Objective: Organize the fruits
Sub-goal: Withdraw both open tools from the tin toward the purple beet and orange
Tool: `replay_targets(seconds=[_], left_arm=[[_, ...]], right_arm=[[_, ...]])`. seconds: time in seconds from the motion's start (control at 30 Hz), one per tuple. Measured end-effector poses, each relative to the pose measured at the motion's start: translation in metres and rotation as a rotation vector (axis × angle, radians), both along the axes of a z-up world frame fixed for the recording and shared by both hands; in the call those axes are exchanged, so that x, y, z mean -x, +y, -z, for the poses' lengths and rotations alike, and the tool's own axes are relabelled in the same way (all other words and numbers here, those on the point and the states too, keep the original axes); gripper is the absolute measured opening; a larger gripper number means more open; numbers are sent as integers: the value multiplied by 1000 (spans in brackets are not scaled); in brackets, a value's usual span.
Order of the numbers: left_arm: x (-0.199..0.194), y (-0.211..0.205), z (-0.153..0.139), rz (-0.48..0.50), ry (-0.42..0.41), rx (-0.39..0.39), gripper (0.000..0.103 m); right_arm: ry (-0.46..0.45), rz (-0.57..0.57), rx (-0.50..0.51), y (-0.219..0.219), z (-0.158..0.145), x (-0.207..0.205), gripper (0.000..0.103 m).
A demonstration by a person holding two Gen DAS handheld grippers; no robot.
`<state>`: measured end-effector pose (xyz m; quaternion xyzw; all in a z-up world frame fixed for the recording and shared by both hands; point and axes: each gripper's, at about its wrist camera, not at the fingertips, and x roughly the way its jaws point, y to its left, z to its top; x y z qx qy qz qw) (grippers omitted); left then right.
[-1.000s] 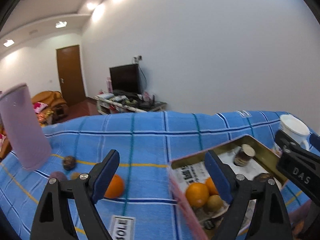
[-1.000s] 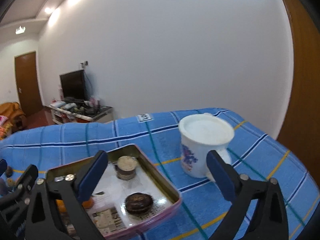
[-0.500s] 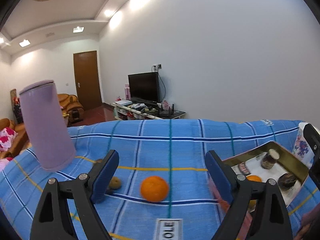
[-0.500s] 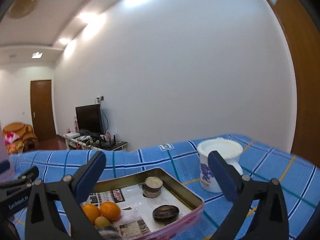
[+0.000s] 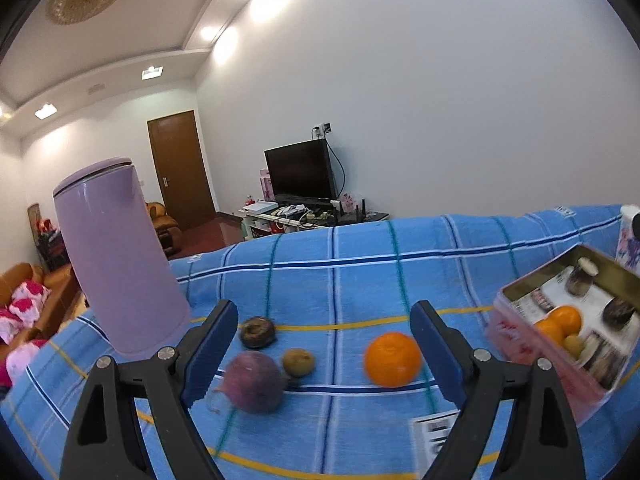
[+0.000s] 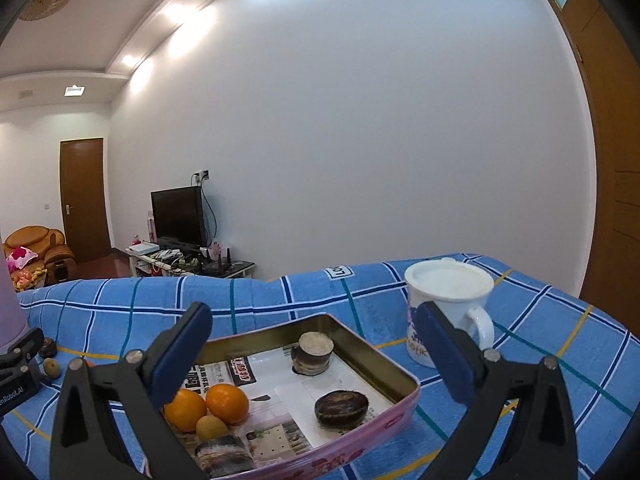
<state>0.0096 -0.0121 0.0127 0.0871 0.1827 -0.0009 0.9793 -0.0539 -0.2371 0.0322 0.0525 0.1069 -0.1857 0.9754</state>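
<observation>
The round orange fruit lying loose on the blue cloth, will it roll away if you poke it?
Probably. The round orange fruit is ball-shaped, so a push should roll it across the blue checked cloth. Its skin looks smooth, so it might slip between pads.

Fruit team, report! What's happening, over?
Both claws open, empty. Left claw faces loose orange on cloth. Tin holds two oranges. Purple jug stands nearby.

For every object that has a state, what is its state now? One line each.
Left gripper: open, holding nothing.
Right gripper: open, holding nothing.
Rectangular pink metal tin: lidless, holding two oranges and other items.
White ceramic mug: upright, lid on.
Tall lilac kettle: upright, lid closed.
Loose orange: on the cloth, outside the tin.
</observation>
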Motion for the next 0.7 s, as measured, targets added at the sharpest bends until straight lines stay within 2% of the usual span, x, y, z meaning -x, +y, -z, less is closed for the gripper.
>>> replay_targets(seconds=[0.17,0.33,0.6,0.7], left_arm=[[-16,36,2,-33,23,16,89],[-36,80,-1,-115,62,103,89],[-45,122,-7,-189,59,106,89],[-50,144,-7,-213,87,149,89]], right_arm=[[41,-34,-45,11,1,-9,103],[48,-105,1,47,-4,-17,103],[161,-240,29,108,3,-48,103],[199,-286,39,122,7,-57,103]])
